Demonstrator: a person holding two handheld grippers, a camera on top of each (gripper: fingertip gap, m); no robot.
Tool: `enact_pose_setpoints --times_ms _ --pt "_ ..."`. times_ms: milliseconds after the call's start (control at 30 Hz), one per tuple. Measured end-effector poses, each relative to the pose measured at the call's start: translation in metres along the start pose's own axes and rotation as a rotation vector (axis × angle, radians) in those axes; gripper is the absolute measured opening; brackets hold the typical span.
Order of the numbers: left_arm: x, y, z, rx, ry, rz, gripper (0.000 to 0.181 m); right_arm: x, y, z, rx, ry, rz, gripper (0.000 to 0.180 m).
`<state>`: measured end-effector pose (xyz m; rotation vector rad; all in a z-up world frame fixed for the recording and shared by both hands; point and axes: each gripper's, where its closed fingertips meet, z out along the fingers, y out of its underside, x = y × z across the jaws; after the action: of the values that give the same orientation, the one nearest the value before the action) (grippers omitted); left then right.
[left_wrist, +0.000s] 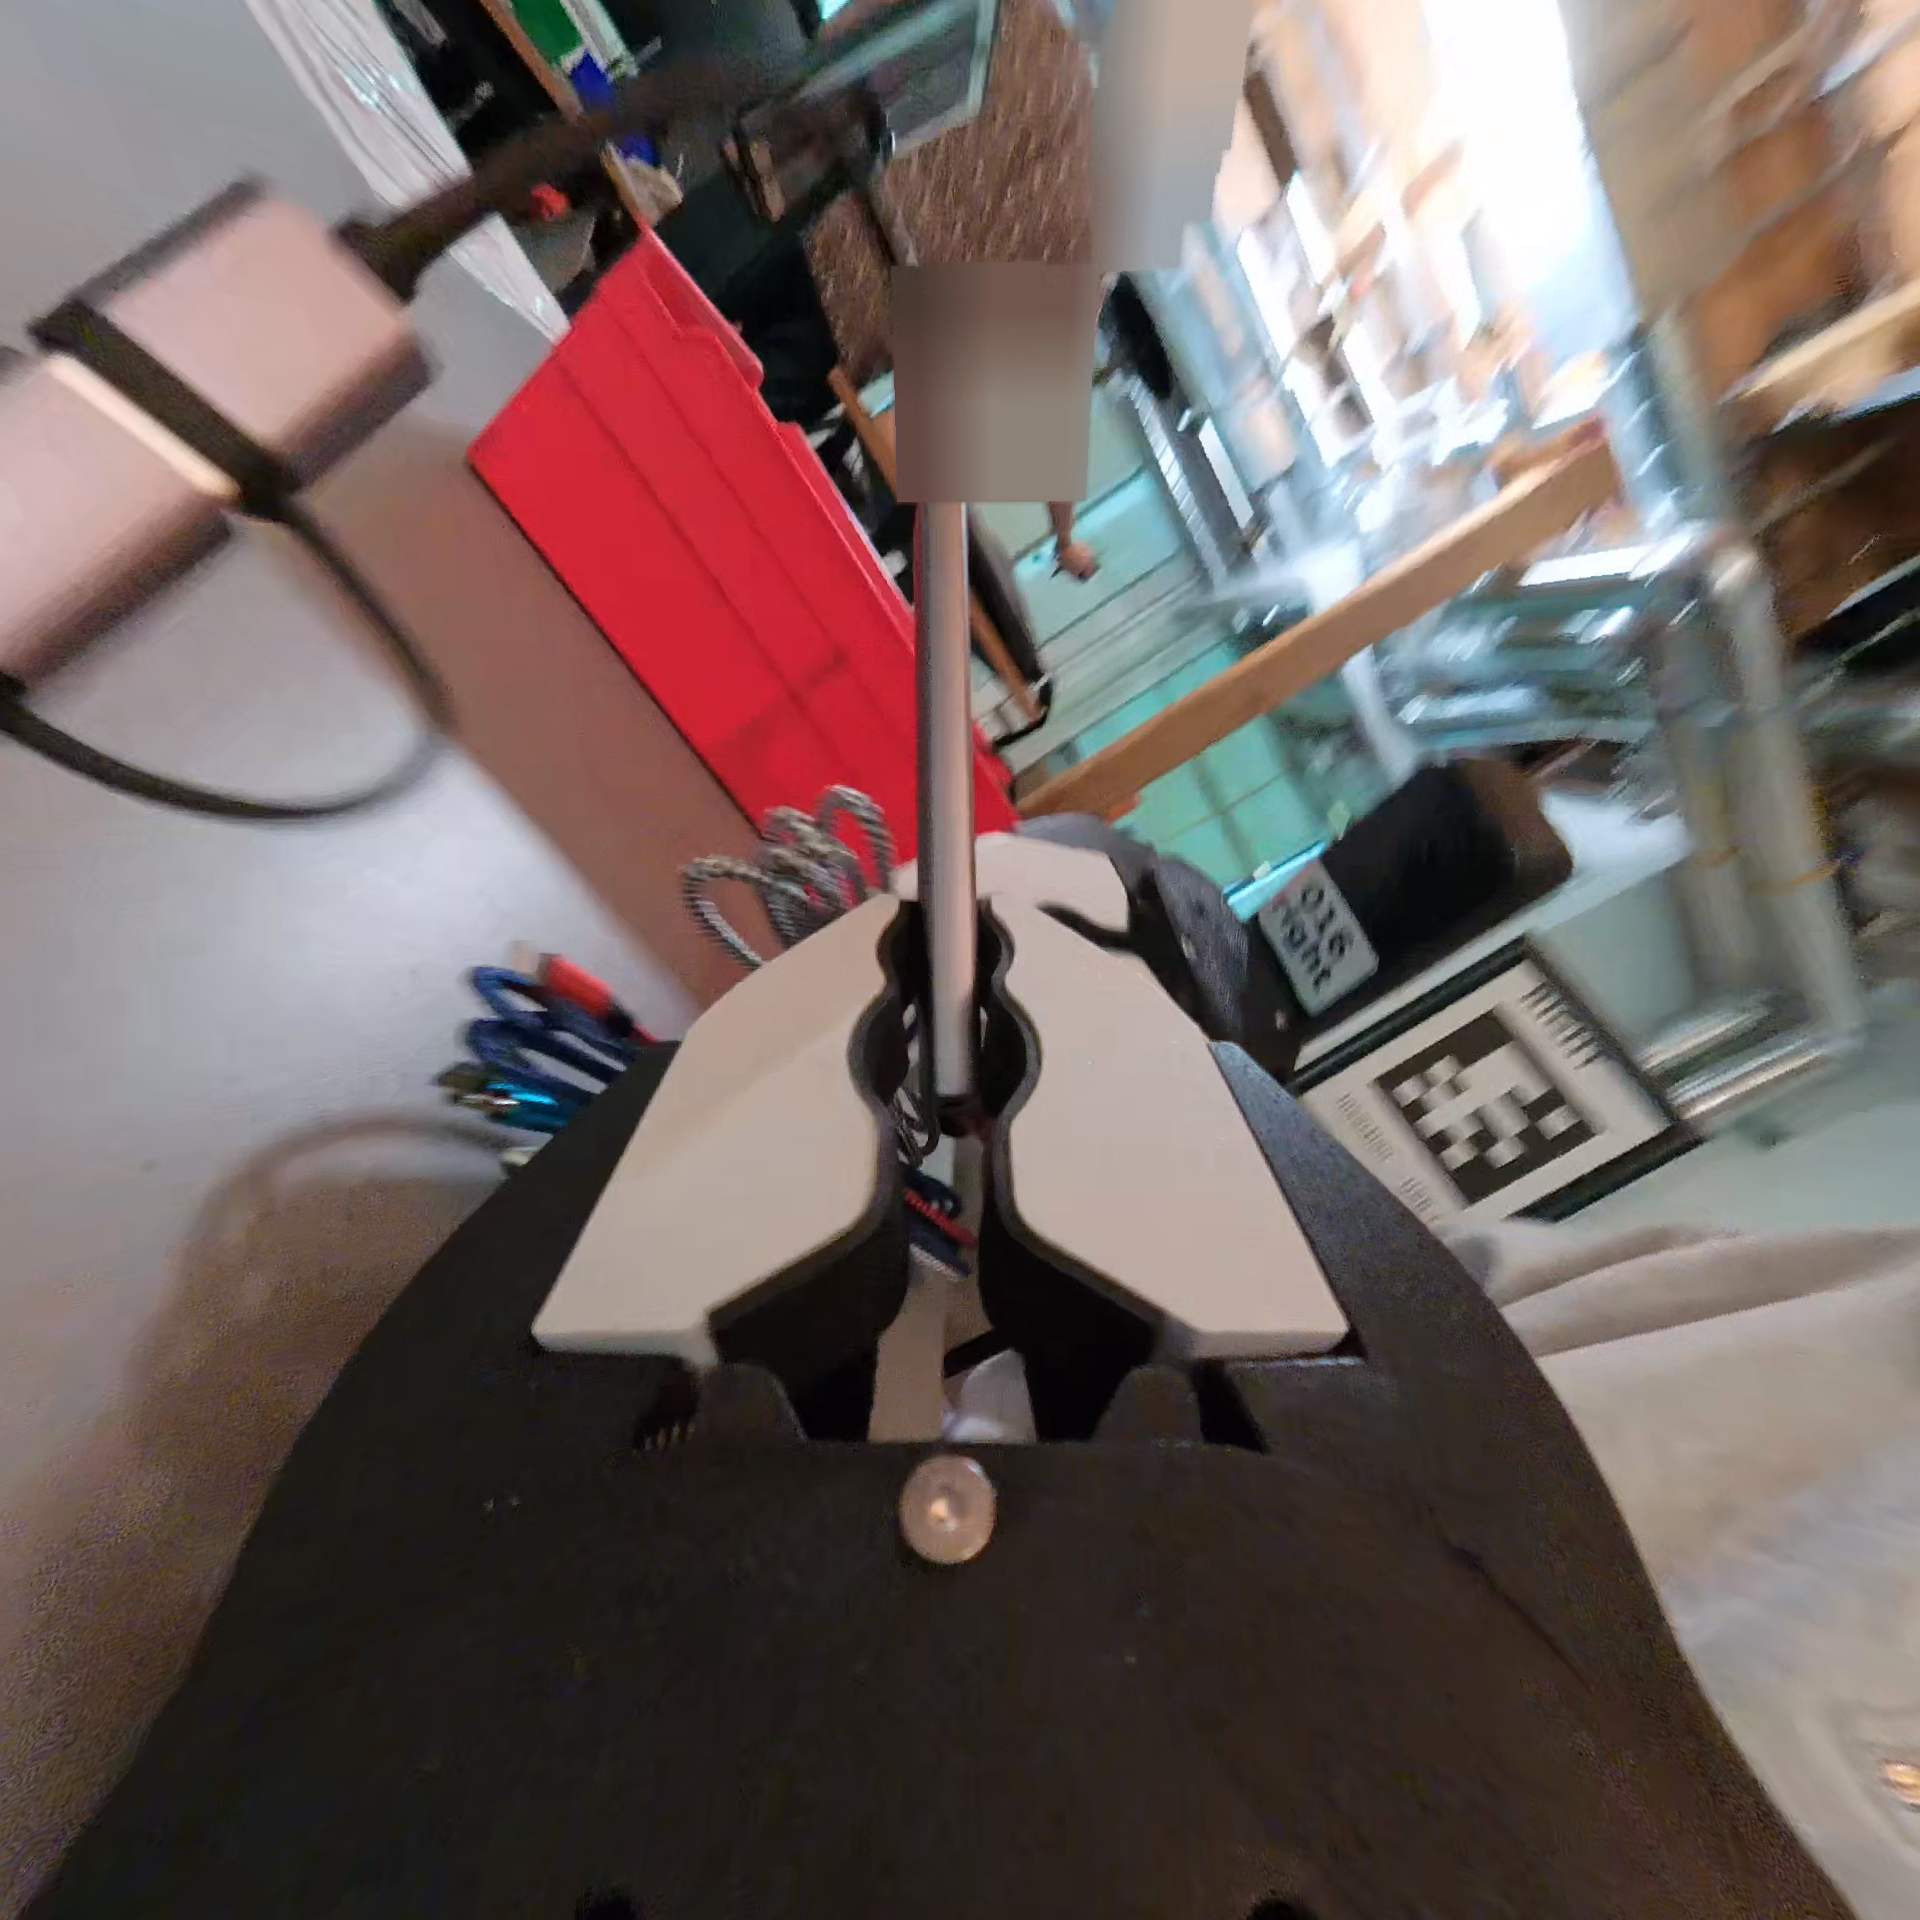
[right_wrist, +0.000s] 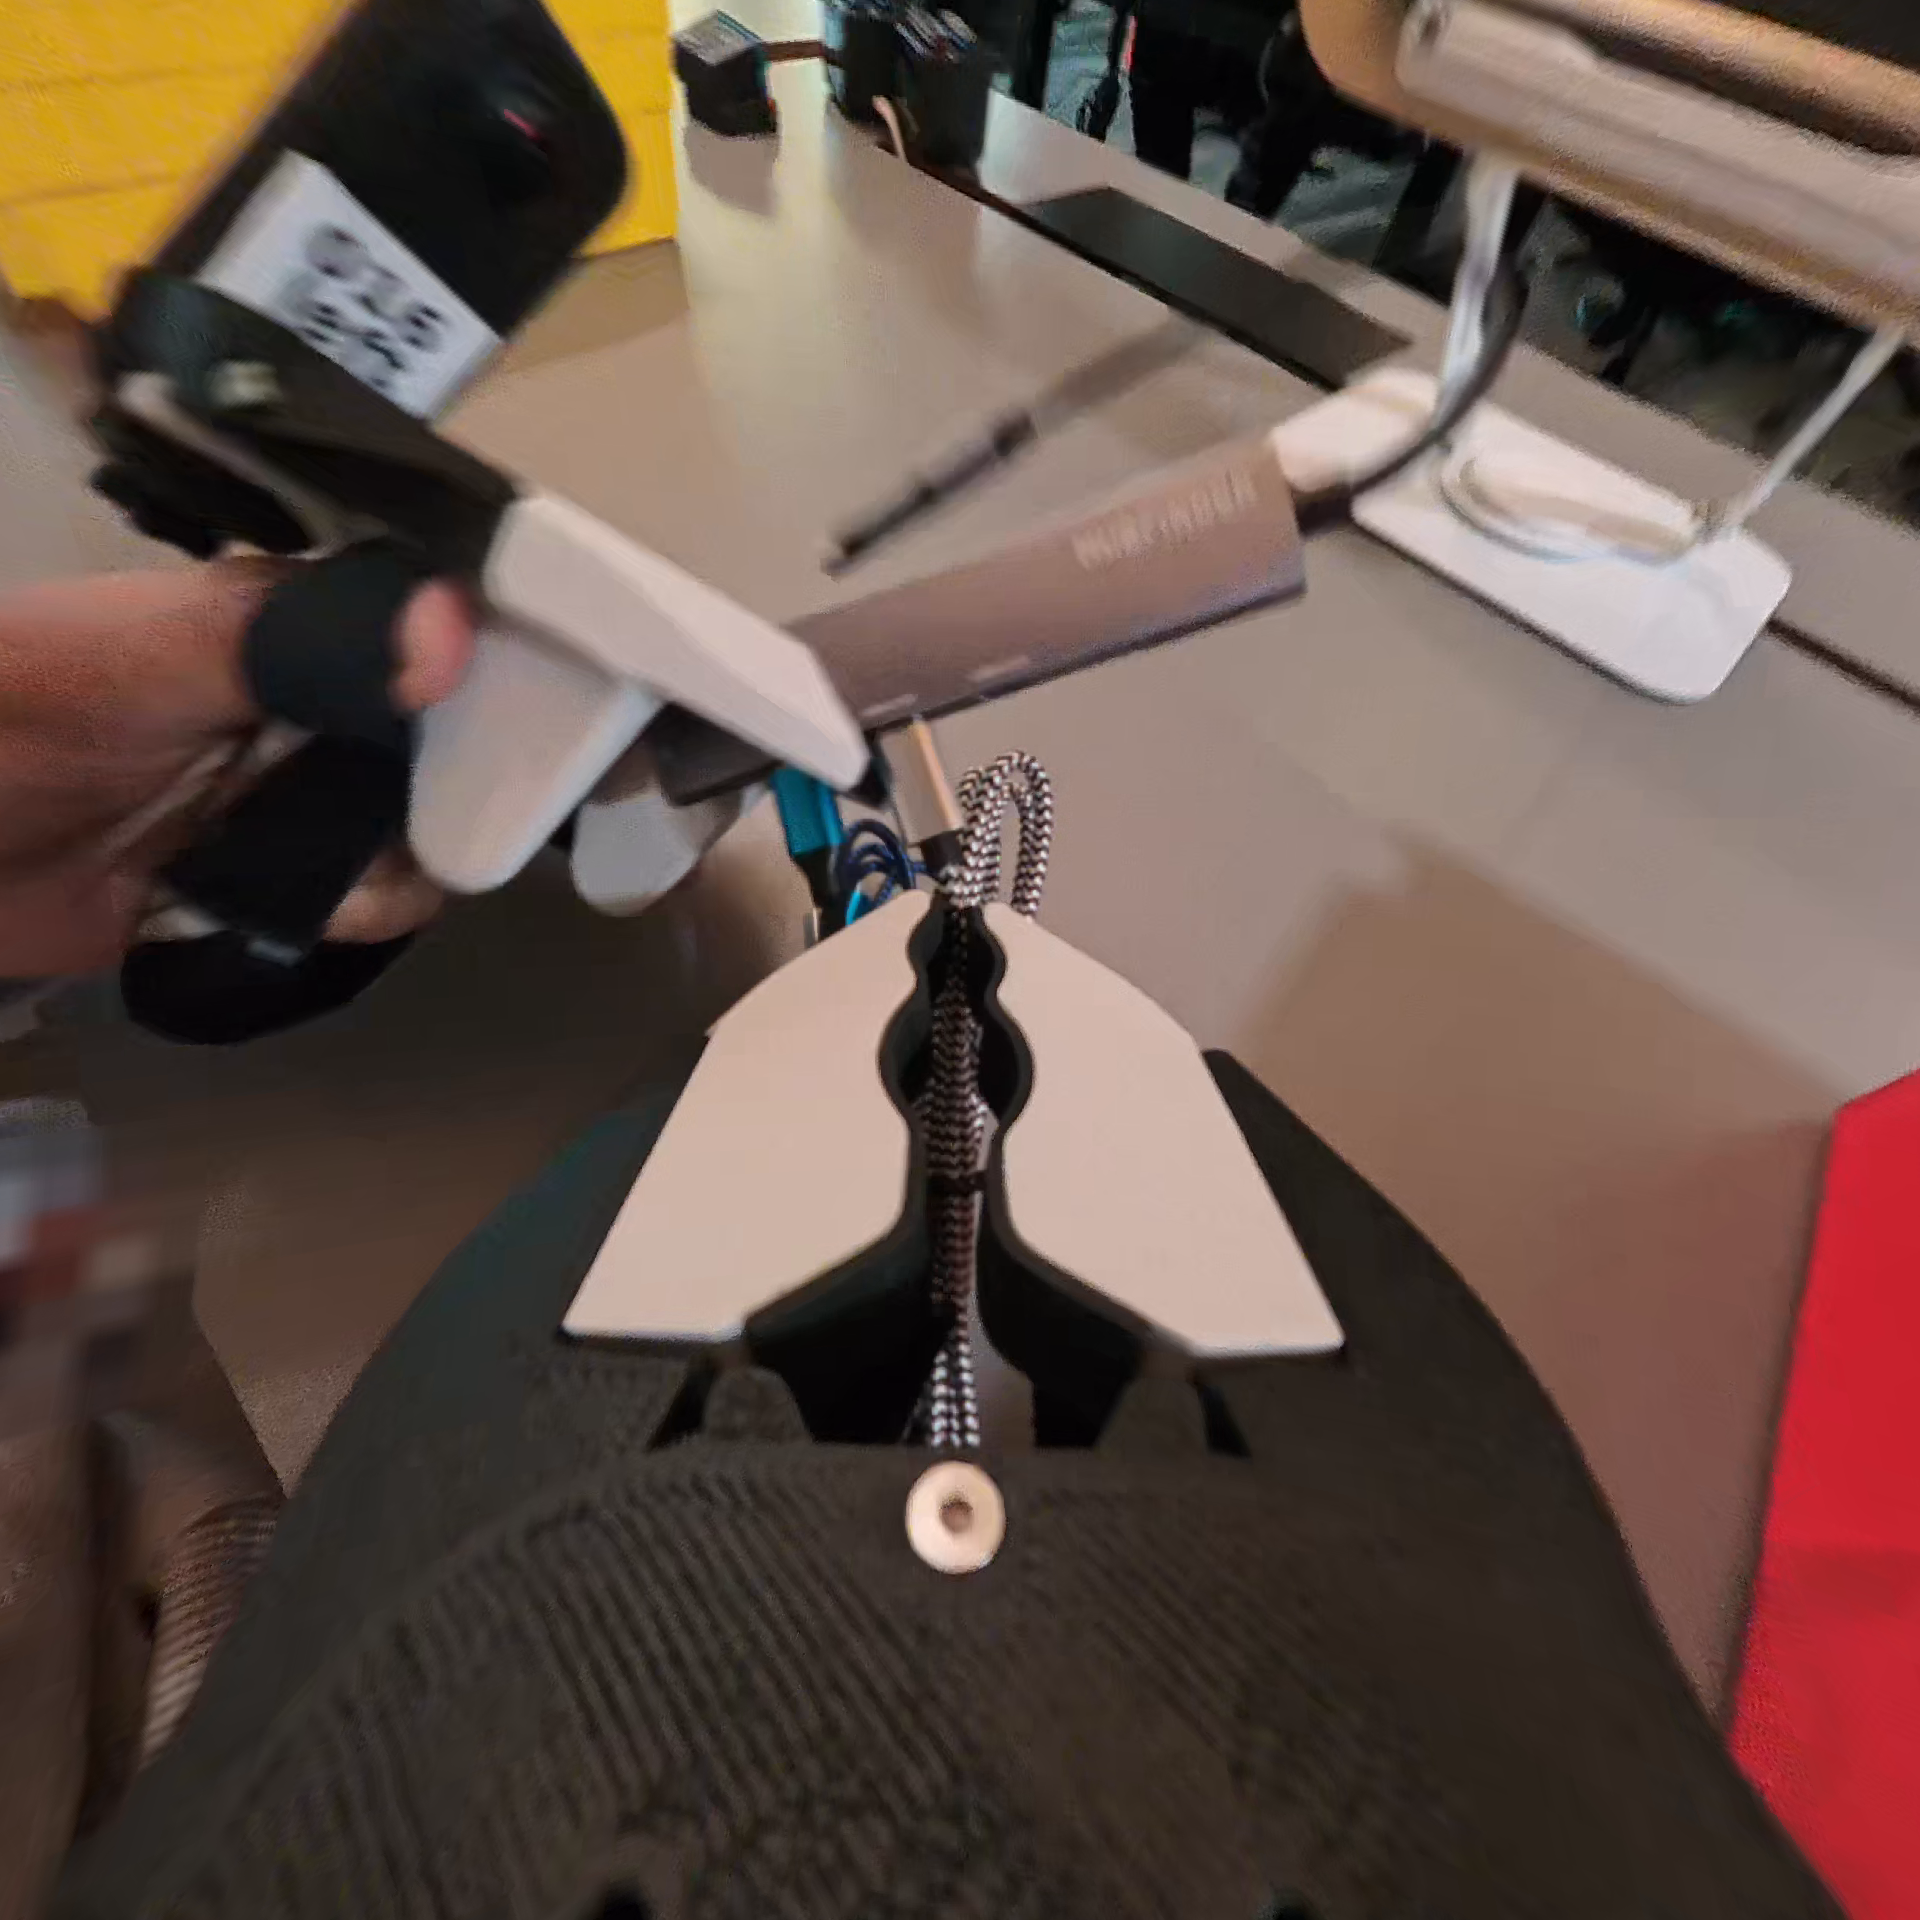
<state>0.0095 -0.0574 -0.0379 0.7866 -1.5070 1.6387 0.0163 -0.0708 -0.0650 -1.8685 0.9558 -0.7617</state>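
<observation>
My left gripper (left_wrist: 948, 914) is shut on a thin grey hub (left_wrist: 945, 727) that I see edge-on, pointing straight ahead. In the right wrist view a gloved hand holds that gripper (right_wrist: 727, 748) at the left, clamped on one end of the hub (right_wrist: 1039, 603). My right gripper (right_wrist: 961, 914) is shut on a black-and-white braided cable (right_wrist: 951, 1091). The cable's metal plug (right_wrist: 928, 790) stands just at the hub's long edge; whether it is seated I cannot tell. Blue cables (right_wrist: 821, 831) hang under the hub. The braided loop (left_wrist: 821, 862) shows left of the hub.
A red bin (left_wrist: 707, 540) stands beyond the grippers, also at the right edge (right_wrist: 1839, 1455). On the beige table (right_wrist: 1351, 935) lie a pen (right_wrist: 925, 488), a white stand base (right_wrist: 1579, 551) and a black flat slab (right_wrist: 1195, 260). A pinkish box (left_wrist: 239, 332) with a black cable lies left. Only a small space, under 4 cm, lies between the two pairs of fingers. The white stand base (right_wrist: 1579, 551) is about 40 centimeters from both grippers' fingertips.
</observation>
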Motion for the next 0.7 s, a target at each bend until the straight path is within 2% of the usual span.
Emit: enact_pose_setpoints --times_ms 33,100,300,400,467,567,700 --pt "-0.002 -0.005 -0.005 0.028 0.031 -0.049 0.009 -0.006 -0.004 -0.002 0.016 -0.01 -0.033 0.005" --pt "-0.003 -0.01 -0.009 0.051 0.05 -0.065 0.009 -0.019 -0.005 -0.001 0.017 -0.052 -0.007 0.004" --pt "-0.004 -0.002 -0.006 -0.154 -0.043 0.248 0.012 -0.024 -0.001 0.0 0.059 -0.109 0.066 0.004" --pt "-0.005 -0.002 -0.006 -0.155 -0.07 0.314 0.016 -0.019 0.001 -0.003 0.067 -0.082 0.082 0.004" --pt "-0.002 -0.011 -0.009 -0.097 -0.065 0.324 0.033 -0.014 0.005 -0.005 0.053 -0.062 0.092 0.004" --pt "-0.006 -0.023 -0.016 -0.047 -0.114 0.369 0.047 -0.01 0.007 -0.007 0.06 -0.068 0.135 0.004" --pt "-0.016 -0.014 -0.017 -0.174 -0.217 0.566 0.062 -0.002 0.008 -0.01 0.07 -0.057 0.19 0.004"
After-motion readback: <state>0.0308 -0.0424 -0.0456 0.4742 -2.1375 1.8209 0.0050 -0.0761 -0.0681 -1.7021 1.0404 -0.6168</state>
